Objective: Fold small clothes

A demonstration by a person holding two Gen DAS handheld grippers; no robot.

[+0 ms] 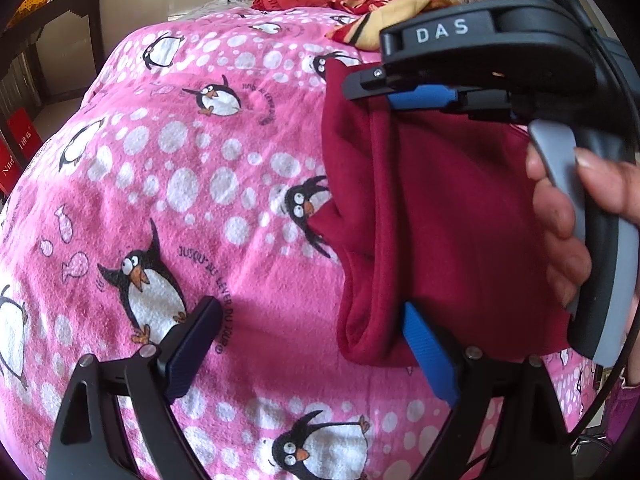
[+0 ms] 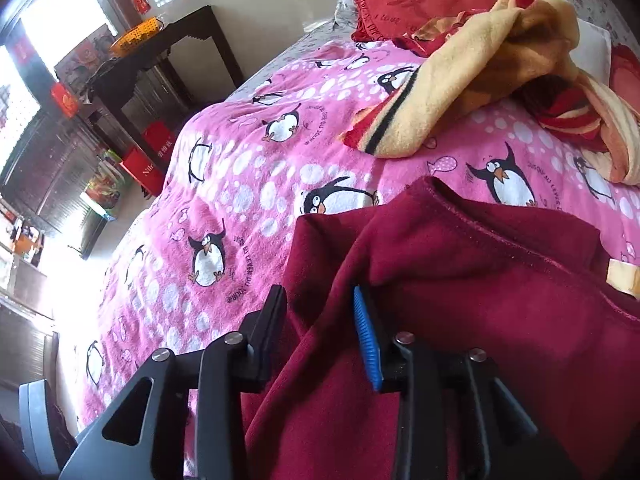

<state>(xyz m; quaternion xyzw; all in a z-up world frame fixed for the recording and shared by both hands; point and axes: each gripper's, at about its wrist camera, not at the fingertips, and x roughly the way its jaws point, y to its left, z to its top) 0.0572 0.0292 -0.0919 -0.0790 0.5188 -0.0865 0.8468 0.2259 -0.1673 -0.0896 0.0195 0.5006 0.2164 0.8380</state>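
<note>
A dark red fleece garment [image 2: 460, 288] lies bunched on a bed covered by a pink penguin blanket [image 1: 168, 184], and everything here is placed relative to that garment.

Nearest in the left wrist view, the left gripper [image 1: 312, 356] sits just below the garment with its jaws wide apart. Its blue-padded finger [image 1: 430, 356] touches the garment's lower folded edge, while the other finger rests on bare blanket to the side, holding nothing.

In the right wrist view, the right gripper [image 2: 320, 336] has its jaws partly apart with a thick fold of the garment running between them. The blue ribbed pad [image 2: 368, 340] presses against the cloth; whether the fold is actually pinched cannot be told.

Seen from the left camera, the right gripper's body comes in over the garment's top edge. White letters on its black housing read "DAS" [image 1: 442, 32]. A bare hand [image 1: 560, 216] wraps its grey trigger handle, fingers curled around the front, beside the garment's far side.

The blanket's print repeats curved French lettering beside the penguins, partly legible as "JUSQU'AU LEVER DU JOUR".

Beyond the garment lies a crumpled yellow and red blanket [image 2: 480, 80] with a black stripe. Farther still rests a red ruffled cushion [image 2: 420, 0] bearing a Chinese character and small text reading "I love".
</note>
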